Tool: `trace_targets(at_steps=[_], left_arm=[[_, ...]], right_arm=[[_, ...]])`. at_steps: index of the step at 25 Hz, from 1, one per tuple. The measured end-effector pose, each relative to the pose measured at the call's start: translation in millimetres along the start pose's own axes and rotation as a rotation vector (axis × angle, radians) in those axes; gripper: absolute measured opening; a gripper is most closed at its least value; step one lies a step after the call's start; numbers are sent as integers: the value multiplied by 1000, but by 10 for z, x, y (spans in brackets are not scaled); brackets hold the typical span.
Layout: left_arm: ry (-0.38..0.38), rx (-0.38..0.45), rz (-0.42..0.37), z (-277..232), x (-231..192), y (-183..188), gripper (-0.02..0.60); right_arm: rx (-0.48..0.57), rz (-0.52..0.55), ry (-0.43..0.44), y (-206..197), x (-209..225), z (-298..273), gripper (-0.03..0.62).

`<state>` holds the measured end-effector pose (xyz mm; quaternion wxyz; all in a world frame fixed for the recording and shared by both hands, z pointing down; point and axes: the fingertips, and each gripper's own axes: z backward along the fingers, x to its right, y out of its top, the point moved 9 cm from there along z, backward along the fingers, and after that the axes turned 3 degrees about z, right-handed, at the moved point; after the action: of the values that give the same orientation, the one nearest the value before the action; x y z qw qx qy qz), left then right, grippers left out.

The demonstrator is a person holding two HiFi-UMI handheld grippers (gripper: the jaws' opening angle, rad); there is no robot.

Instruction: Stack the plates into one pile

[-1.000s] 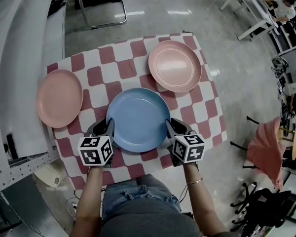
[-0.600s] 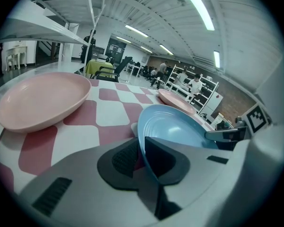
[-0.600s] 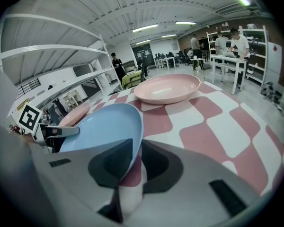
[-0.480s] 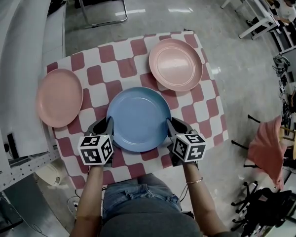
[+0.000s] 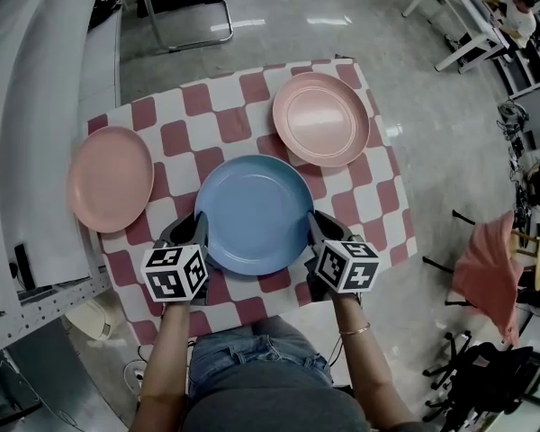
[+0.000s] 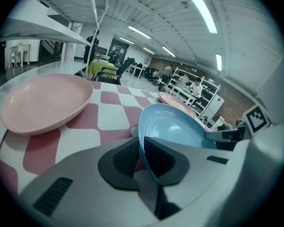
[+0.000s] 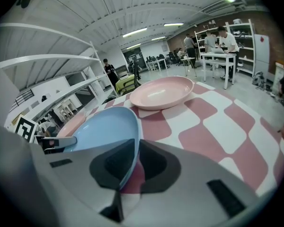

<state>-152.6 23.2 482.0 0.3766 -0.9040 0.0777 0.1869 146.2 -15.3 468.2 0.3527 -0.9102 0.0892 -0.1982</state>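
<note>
Left gripper point(image 5: 196, 232) and right gripper point(image 5: 313, 230): jaws closing, pinching opposite rims of blue plate point(image 5: 252, 207) by table's point(image 5: 237, 122) near edge.

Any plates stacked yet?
No, the blue plate, left pink plate and right pink plate are spread over the checked cloth, none atop another.
</note>
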Motion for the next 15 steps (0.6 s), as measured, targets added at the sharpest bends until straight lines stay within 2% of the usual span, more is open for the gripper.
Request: trace_targets(at_steps=[7,15], left_arm=[[-8,28,-10,2,38,175,40],[-65,39,-28,-88,162,338,38]], right_arm=[[23,-15,-15,98,-25,38,41],[58,-37,-71,230,43,140,38]])
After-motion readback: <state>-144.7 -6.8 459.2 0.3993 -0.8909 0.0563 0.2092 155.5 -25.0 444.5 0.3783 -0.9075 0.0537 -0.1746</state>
